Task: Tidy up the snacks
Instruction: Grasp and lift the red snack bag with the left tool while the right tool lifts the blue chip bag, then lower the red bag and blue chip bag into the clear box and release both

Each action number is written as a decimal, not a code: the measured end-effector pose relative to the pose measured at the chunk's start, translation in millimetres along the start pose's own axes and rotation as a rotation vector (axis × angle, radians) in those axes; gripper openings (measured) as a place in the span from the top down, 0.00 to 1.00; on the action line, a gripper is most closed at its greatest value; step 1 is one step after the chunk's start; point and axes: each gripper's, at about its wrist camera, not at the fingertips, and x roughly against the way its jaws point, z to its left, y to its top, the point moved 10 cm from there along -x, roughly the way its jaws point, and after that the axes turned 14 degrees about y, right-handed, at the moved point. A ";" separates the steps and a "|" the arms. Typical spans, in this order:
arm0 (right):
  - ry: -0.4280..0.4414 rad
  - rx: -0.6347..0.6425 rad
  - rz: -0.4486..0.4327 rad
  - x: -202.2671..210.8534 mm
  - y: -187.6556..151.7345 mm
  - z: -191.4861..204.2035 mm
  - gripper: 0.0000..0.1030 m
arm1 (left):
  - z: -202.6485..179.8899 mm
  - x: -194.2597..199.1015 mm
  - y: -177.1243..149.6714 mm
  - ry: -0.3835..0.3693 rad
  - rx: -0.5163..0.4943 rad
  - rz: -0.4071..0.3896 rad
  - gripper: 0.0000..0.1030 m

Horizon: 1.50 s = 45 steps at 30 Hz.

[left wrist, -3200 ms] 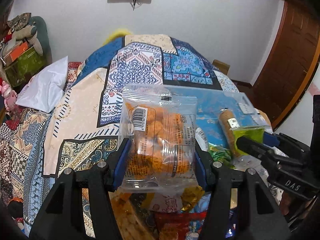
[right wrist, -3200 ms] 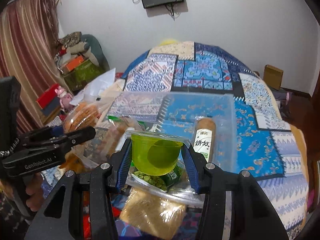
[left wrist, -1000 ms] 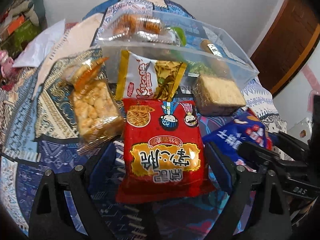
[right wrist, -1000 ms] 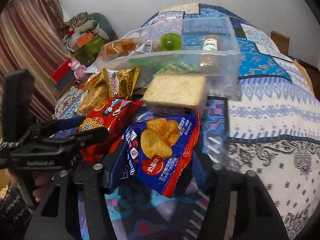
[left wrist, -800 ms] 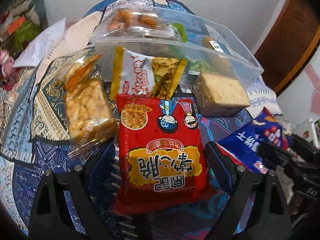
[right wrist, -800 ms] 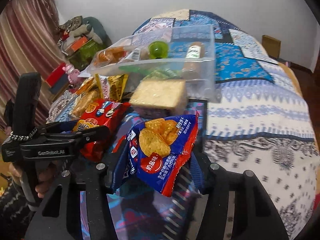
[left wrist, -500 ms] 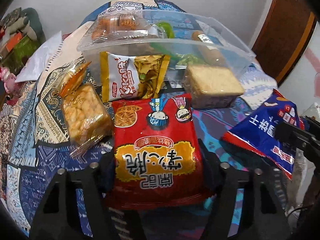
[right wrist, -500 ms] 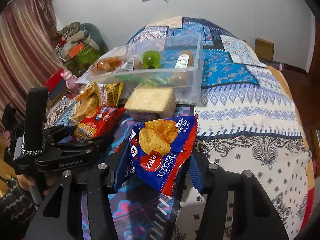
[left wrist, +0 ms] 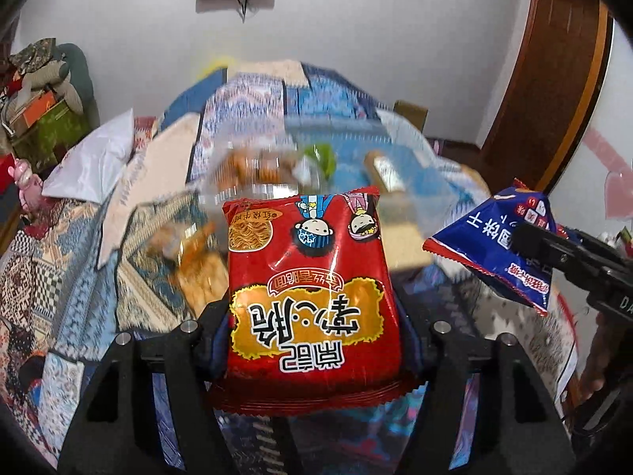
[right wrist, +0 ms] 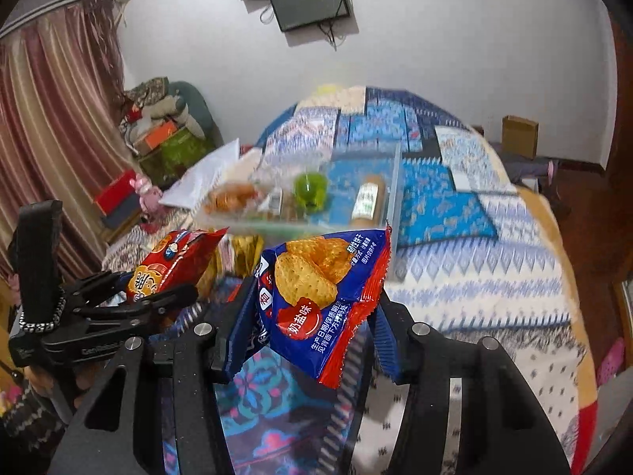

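Observation:
My left gripper is shut on a red noodle snack bag and holds it up above the bed; the bag also shows in the right wrist view. My right gripper is shut on a blue cracker bag, lifted too, and seen at the right of the left wrist view. Beyond both stands a clear plastic bin with an orange snack pack, a green jelly cup and a brown roll in it.
Loose snack packs lie blurred on the patterned bedspread in front of the bin. A white pillow and piled boxes are at the left. A wooden door is at the right.
Both grippers have closed on their bags and lifted them off the bed. The views have tilted up and moved toward the bin, with motion blur.

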 end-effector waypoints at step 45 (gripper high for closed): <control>-0.067 0.040 0.092 -93.2 60.8 -64.4 0.47 | -30.9 -103.5 100.3 0.028 -0.052 -0.014 0.22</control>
